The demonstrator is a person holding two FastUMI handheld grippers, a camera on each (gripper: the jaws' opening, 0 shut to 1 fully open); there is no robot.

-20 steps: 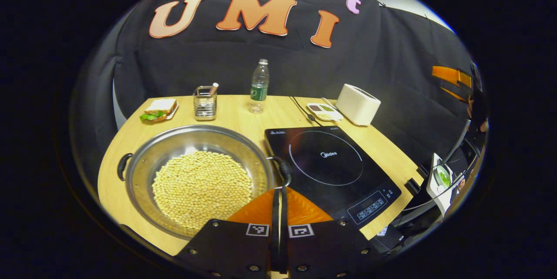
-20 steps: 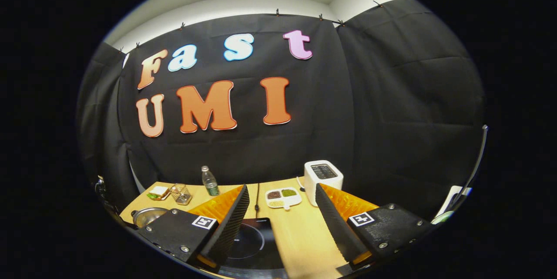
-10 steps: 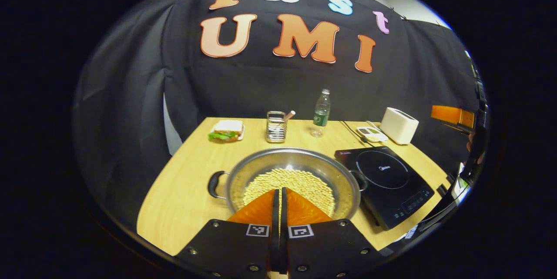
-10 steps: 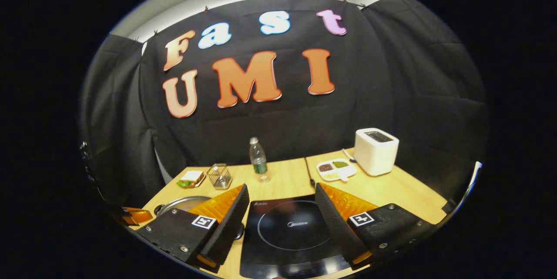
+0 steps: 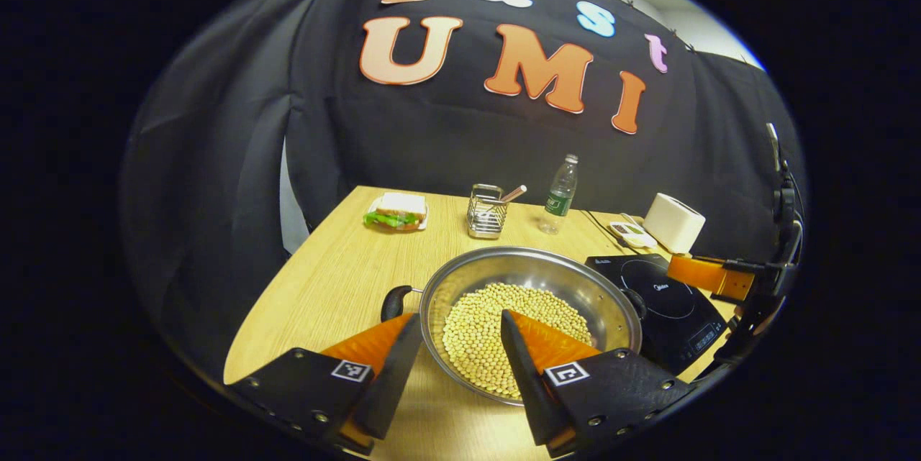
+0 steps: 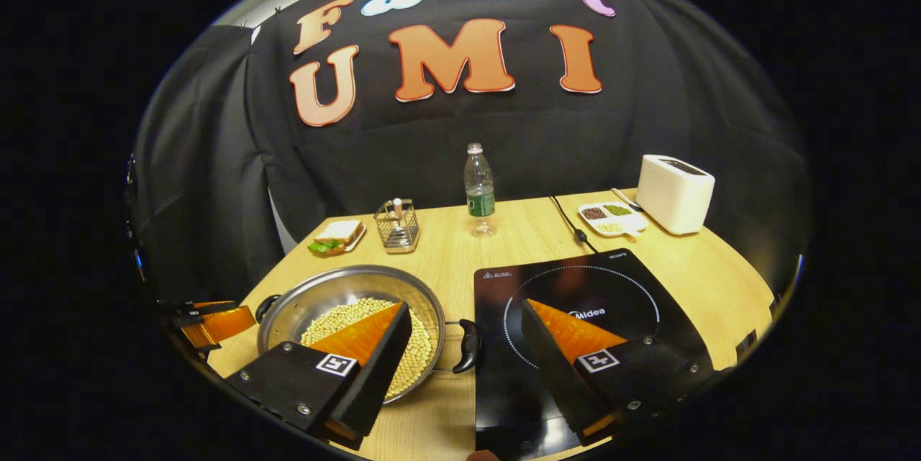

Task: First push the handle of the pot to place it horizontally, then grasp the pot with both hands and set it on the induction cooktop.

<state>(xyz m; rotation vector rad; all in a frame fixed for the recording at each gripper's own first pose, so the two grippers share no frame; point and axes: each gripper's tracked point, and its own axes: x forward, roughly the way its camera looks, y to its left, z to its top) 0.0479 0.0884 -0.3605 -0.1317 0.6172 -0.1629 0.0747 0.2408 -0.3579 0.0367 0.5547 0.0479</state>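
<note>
Right gripper view shows pot beside cooktop.

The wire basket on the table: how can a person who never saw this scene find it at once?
Look at the far side of the wooden table, near the black cloth wall. The wire basket stands between the sandwich and the bottle. It alone is an open metal grid, with a stick inside.

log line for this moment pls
left gripper: open, near pot | right gripper: open, at pot's right handle | pot: on table, beside induction cooktop
</note>
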